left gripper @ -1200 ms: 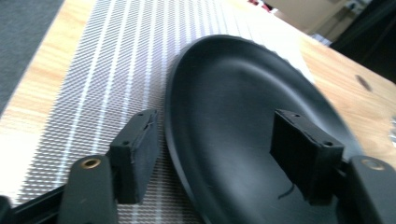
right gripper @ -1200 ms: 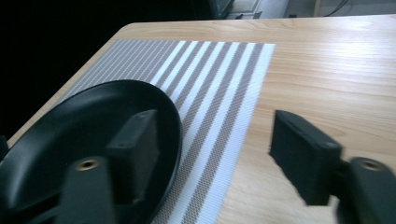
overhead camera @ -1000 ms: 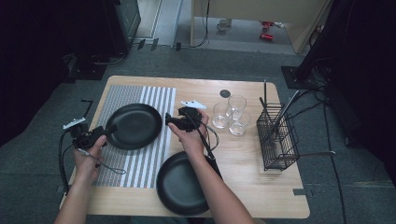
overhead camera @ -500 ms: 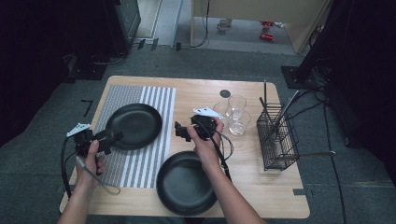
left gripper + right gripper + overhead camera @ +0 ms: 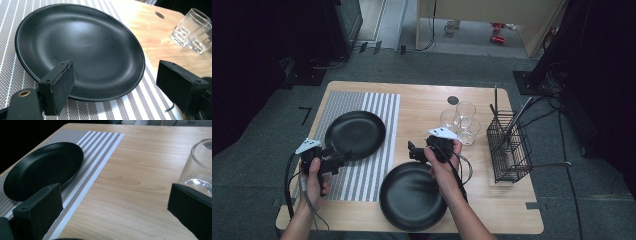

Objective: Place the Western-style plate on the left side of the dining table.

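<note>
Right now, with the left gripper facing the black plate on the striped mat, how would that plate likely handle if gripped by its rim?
The black plate looks rigid, so it should lift without flexing. Its smooth, slightly glossy surface could slip between the pads. The low, shallow rim on the striped mat leaves little edge to grasp.

Black plate [image 5: 355,134] flat on striped placemat [image 5: 362,175]

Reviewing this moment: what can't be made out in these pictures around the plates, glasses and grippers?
- Near plate: the right hand hides part of its far rim in the high view.
- Glasses: overlapping in the high view, count unclear; the frame edge cuts them off in the left gripper view.
- Wire basket: contents too small to name.
</note>
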A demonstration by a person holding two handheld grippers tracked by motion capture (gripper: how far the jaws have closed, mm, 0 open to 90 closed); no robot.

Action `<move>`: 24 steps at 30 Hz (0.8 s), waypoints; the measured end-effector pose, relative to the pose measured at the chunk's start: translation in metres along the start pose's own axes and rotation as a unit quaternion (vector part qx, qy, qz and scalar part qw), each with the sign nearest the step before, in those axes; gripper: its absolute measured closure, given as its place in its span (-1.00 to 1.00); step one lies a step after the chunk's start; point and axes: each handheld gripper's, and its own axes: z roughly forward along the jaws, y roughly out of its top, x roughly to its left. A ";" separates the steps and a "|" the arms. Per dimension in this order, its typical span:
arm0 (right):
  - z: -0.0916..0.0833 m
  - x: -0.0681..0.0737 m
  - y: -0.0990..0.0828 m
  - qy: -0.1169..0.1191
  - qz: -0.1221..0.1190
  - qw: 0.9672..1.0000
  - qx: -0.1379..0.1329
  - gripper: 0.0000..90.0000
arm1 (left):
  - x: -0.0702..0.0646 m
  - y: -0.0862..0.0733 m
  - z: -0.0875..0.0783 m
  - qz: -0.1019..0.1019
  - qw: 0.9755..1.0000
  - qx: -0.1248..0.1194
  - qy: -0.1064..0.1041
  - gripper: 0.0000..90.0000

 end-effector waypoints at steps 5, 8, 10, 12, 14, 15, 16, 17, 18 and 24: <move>-0.011 -0.005 -0.008 -0.003 -0.002 1.000 -0.003 -1.00 | -0.009 -0.007 -0.003 0.018 1.000 0.006 -0.012 -0.67; -0.019 -0.009 -0.013 0.001 -0.007 1.000 -0.005 -1.00 | -0.014 -0.012 -0.003 0.027 0.999 0.012 -0.018 -0.67; -0.024 -0.011 -0.017 0.002 -0.009 1.000 -0.002 -1.00 | -0.017 -0.016 -0.003 0.028 0.999 0.012 -0.017 -0.67; -0.030 -0.013 -0.022 0.003 -0.014 1.000 0.001 -1.00 | -0.020 -0.020 -0.002 0.030 0.999 0.015 -0.016 -0.67; -0.035 -0.014 -0.029 0.000 -0.023 1.000 0.004 -1.00 | -0.023 -0.026 -0.003 0.037 0.999 0.018 -0.004 -0.67; -0.039 -0.015 -0.033 -0.001 -0.027 1.000 0.006 -1.00 | -0.024 -0.028 -0.003 0.037 0.999 0.019 -0.002 -0.67; -0.041 -0.016 -0.035 0.000 -0.027 1.000 0.006 -1.00 | -0.025 -0.030 -0.004 0.038 0.999 0.022 -0.001 -0.67; -0.044 -0.018 -0.037 0.000 -0.024 1.000 0.007 -1.00 | -0.026 -0.033 -0.005 0.040 0.999 0.024 -0.001 -0.67; -0.047 -0.019 -0.040 0.000 -0.023 1.000 0.006 -1.00 | -0.027 -0.036 -0.006 0.042 0.999 0.026 0.000 -0.67; -0.067 -0.031 -0.056 -0.006 -0.001 1.000 0.000 -1.00 | -0.033 -0.049 -0.010 0.052 0.998 0.040 -0.004 -0.67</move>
